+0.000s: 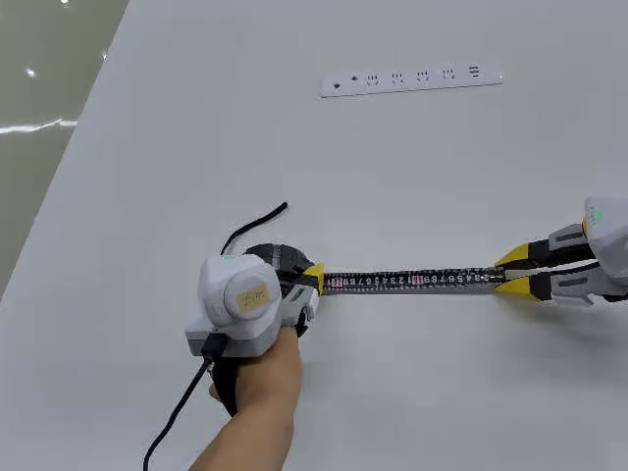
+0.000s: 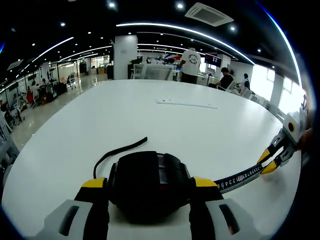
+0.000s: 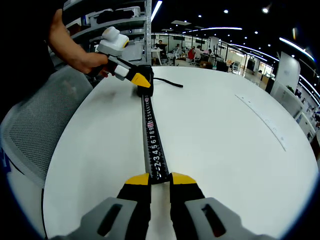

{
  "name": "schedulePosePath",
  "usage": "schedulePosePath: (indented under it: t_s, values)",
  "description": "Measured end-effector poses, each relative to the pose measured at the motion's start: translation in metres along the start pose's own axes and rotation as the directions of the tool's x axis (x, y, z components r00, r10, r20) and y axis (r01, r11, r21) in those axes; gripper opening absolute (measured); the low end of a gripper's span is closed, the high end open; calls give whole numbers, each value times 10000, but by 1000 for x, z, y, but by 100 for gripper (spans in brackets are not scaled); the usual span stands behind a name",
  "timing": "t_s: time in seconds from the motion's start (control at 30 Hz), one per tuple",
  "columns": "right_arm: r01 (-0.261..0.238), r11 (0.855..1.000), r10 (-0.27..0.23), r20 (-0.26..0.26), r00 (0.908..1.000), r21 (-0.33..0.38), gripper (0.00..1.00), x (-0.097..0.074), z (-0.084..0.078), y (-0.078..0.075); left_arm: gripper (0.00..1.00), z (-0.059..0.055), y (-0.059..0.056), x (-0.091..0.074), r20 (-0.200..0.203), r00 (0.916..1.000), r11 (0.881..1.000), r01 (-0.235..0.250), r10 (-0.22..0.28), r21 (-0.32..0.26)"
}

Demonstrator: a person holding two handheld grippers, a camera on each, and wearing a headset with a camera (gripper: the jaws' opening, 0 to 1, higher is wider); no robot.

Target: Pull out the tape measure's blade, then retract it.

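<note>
Black and squat, the tape measure (image 1: 276, 261) sits clenched between the yellow-tipped jaws of my left gripper (image 2: 150, 183), low on the white table (image 1: 392, 177). My hand (image 1: 260, 378) is wrapped around the grip behind it. From the case's right side the blade (image 1: 412, 281) runs out straight, dark with pale numerals. It ends in my right gripper (image 1: 512, 273), whose two jaws are pinched together on its tip. Whether the blade lies on the surface or hangs just above it, I cannot tell.

A thin black strap (image 1: 257, 224) curls away from the case across the tabletop, on the side away from me. Beyond it the white surface is bare as far as a flat white power strip (image 1: 412, 78), which lies well apart from both grippers and roughly parallel to the blade.

In the head view the table's left edge slants down the frame, well clear of the case, with glossy greenish floor (image 1: 39, 98) past it. The right gripper view shows the table's curved rim sweeping round beside the blade's line. A grey mesh chair (image 3: 35, 135) stands just off that rim, close to my left arm. A black cable (image 1: 177, 412) trails from the left gripper's body toward me over the near part of the table. The surface on both sides of the blade is plain white.
</note>
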State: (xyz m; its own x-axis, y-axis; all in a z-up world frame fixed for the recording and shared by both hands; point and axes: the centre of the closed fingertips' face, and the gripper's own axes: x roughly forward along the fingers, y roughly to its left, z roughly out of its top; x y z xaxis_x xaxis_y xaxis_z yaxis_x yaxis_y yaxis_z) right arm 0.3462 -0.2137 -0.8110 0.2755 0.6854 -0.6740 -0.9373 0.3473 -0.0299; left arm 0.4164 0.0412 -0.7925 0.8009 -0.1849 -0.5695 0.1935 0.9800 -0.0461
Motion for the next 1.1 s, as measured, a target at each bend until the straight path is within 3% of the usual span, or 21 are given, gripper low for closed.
schedulePosePath:
  t_s: [1.1]
  values:
    - [-60, 10000, 60, -53, 10000, -63, 12, 3, 2, 3, 59, -1, 3, -1, -4, 9986, 9986, 525, -525, 27]
